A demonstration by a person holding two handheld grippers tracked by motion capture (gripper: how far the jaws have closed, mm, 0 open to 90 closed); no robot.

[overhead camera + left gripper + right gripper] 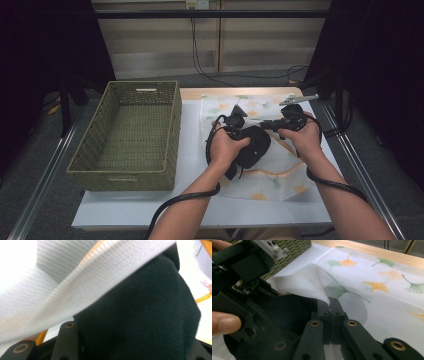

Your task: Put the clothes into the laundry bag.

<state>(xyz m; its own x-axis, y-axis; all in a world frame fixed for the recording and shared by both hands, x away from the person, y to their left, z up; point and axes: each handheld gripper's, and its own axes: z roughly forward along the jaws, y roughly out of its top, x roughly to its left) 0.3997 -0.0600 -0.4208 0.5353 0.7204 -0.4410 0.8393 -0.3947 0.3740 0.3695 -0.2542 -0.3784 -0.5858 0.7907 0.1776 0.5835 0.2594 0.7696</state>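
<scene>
Together, right gripper [331, 311] jaws pinch the leaf-print cloth [387, 300]; left gripper [235, 131] holds black fabric [140, 315], jaws unclear.

1. The place reads as a lab or recording booth, not a home.
2. Black curtains [45, 45] close off both sides.
3. The white table [130, 205] stands between bare metal rails [42, 185].
4. Loose cables [240, 77] run down a plain panelled back wall [160, 45] from a socket [196, 4] and across the grey floor.
5. A dark crossbar [210, 14] spans the top.
</scene>
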